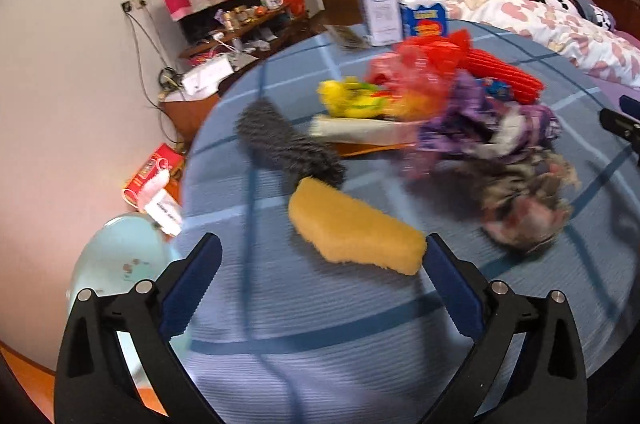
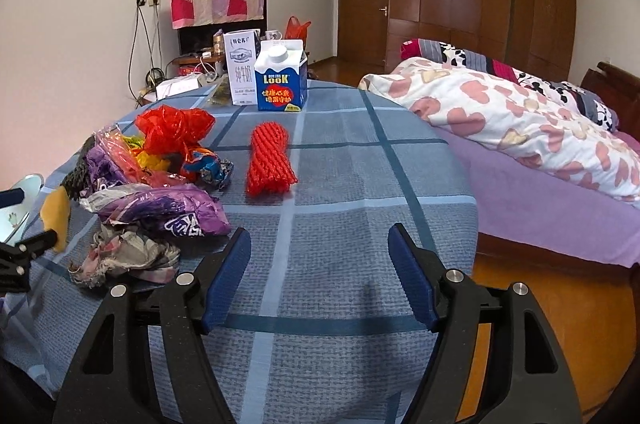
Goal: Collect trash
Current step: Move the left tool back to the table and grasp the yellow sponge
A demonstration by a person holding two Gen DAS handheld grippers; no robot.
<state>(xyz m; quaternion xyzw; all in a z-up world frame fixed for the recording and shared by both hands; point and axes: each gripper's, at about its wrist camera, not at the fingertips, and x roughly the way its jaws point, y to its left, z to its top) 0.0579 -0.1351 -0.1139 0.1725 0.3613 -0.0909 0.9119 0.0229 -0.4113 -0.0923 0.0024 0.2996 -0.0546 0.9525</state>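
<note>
Yellow sponge (image 1: pixel 354 230) soft, light, squishy; you pinch its middle. Left claw (image 1: pixel 320 284) wide apart, empty. Right claw (image 2: pixel 320 276) apart, empty.

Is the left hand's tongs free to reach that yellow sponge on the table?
Probably yes: the left tongs stand open, the yellow oblong sponge lies just ahead between them, nothing in between.
</note>
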